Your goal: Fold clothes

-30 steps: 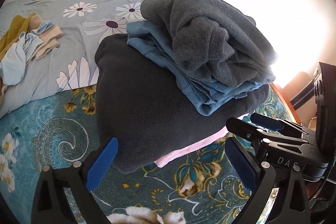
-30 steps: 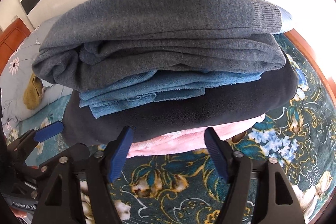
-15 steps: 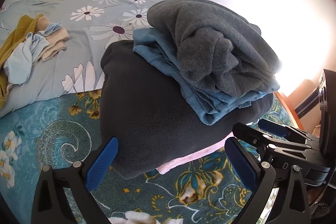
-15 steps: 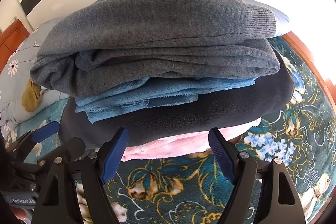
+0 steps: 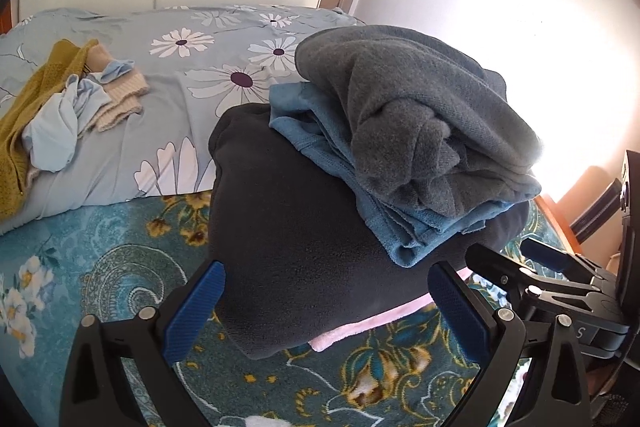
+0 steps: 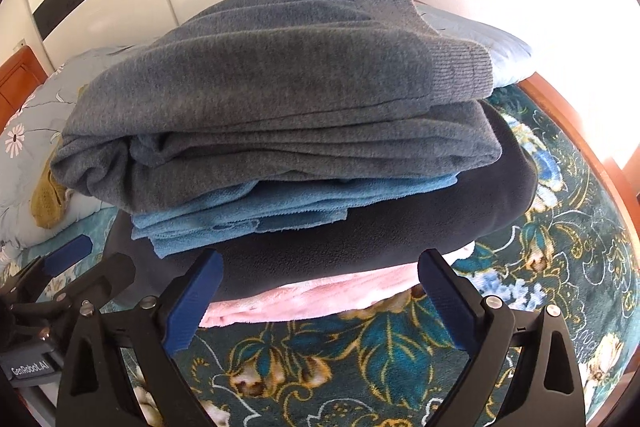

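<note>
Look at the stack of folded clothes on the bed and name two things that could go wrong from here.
1. The grey sweater and blue garment sit off-centre on the black fleece, overhanging toward the right gripper; a nudge could tip them.
2. The right gripper's jaws are opening with nothing between them, close to the pink garment; a pad could snag its edge and drag the stack.
</note>
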Demonstrator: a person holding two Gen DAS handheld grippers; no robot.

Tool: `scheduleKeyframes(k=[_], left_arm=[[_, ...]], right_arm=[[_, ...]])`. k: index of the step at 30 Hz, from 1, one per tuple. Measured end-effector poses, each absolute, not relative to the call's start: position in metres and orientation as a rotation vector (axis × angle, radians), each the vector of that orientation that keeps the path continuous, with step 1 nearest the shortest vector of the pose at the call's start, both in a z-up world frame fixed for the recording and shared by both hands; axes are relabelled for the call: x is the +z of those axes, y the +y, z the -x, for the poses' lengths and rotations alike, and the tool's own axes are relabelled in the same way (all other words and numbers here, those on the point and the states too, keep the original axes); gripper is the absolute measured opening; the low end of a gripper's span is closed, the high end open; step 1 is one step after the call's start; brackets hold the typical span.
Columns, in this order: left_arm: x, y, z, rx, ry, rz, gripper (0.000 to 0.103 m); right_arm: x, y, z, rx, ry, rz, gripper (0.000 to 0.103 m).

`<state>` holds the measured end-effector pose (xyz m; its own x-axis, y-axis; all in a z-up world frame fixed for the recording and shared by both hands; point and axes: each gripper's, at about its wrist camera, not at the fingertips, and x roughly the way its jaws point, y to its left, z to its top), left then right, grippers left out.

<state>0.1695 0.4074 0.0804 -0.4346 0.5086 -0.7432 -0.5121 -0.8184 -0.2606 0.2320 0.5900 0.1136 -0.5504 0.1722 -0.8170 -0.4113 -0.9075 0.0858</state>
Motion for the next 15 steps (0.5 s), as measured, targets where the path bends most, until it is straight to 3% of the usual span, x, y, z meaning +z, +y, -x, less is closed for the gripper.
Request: scheduleKeyframes(k=[7,15], left_arm=[[0.079,0.423,-0.177,2.31,0.202,1.085,0.103],[0.077,0.427,-0.176,2.326,0.208,1.093,0.103]], right_arm=[[0.114,0.585,-0.232,2.437,0.348,1.292,0.098],[0.107,0.587,-0.228,2.426,0.352,1.302,0.098]])
